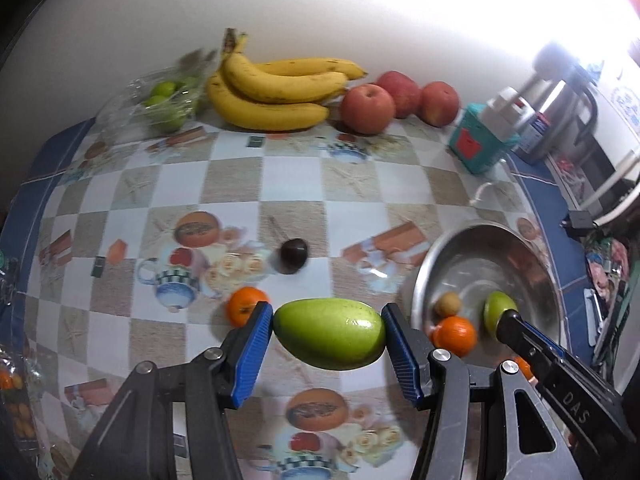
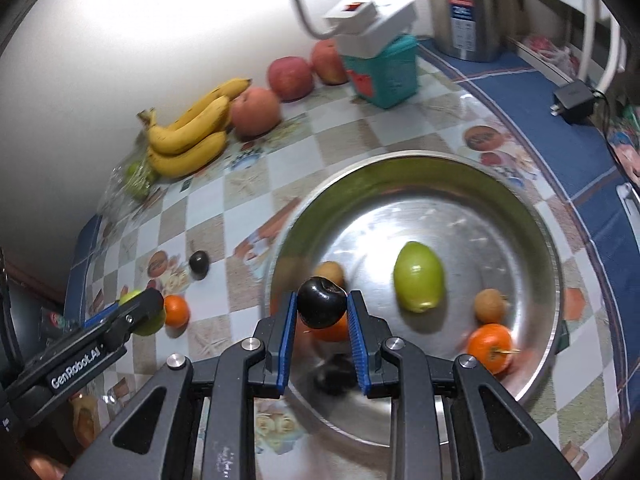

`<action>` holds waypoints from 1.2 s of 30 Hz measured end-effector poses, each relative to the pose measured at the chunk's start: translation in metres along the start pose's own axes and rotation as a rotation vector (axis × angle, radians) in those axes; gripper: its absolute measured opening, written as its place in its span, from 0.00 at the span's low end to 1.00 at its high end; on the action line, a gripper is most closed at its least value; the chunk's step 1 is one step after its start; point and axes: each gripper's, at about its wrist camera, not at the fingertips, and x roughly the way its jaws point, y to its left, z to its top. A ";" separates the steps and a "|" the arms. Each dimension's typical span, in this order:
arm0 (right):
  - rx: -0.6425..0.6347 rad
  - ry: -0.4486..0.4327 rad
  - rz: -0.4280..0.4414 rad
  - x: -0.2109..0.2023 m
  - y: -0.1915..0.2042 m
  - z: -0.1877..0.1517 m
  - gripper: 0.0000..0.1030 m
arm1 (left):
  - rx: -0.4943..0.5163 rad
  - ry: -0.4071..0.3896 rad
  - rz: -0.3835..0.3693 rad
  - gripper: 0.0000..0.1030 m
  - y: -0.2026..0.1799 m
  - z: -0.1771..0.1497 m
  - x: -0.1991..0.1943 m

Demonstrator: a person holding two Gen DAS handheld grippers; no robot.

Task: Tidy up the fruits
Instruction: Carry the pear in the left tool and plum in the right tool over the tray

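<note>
Left gripper (image 1: 329, 334): fingers closed on a green mango (image 1: 330, 334), held across its long axis, above the desk (image 1: 224, 184) and just left of the metal bowl (image 1: 424, 268).

Right gripper (image 2: 322, 308): fingers closed on a dark plum (image 2: 322, 307), held over the near rim of the metal bowl (image 2: 552, 264).

Bowl contents, as seen in the right wrist view: one green mango (image 2: 419, 276), one orange (image 2: 490, 346) with a stalk, two small brown fruits (image 2: 490, 305) (image 2: 330, 274), a second orange (image 2: 332, 332) partly hidden behind the held plum. A dark blurred shape lies below the fingers; whether it is fruit or shadow cannot be told.

Loose on the desk: one dark plum (image 1: 293, 255), one orange (image 1: 244, 305) beside the left finger, and one orange (image 1: 455, 335) that sits at the bowl's near edge; inside or outside cannot be told.

Along the wall: bananas (image 1: 276, 92), three apples (image 1: 368, 108), a clear bag of limes (image 1: 166, 102). Also present: a teal box (image 1: 478, 144) and a steel kettle (image 2: 466, 8).

Progress, by judgement: roughly half done. Several small fruits are in the bowl and two more are in hand. The loose plum and at least one orange remain. Whether the wall row also needs moving is unclear.
</note>
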 end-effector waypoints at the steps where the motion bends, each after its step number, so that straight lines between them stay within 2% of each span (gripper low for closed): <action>1: 0.014 -0.003 -0.004 -0.001 -0.006 0.001 0.26 | 0.010 -0.001 0.001 0.58 -0.005 0.000 0.000; 9: 0.108 -0.015 -0.044 -0.011 -0.044 0.006 0.26 | 0.083 0.006 -0.049 0.58 -0.050 -0.008 0.002; 18: 0.180 -0.043 -0.076 -0.022 -0.074 0.011 0.26 | 0.227 0.012 -0.095 0.58 -0.109 -0.028 0.010; 24: 0.189 -0.052 -0.090 -0.023 -0.082 0.013 0.26 | 0.252 0.013 -0.113 0.58 -0.122 -0.034 0.017; 28: 0.209 -0.032 -0.091 -0.016 -0.090 0.013 0.26 | 0.241 0.017 -0.154 0.58 -0.123 -0.034 0.024; 36: 0.235 -0.017 -0.080 -0.002 -0.102 0.015 0.26 | 0.259 0.042 -0.166 0.58 -0.133 -0.040 0.038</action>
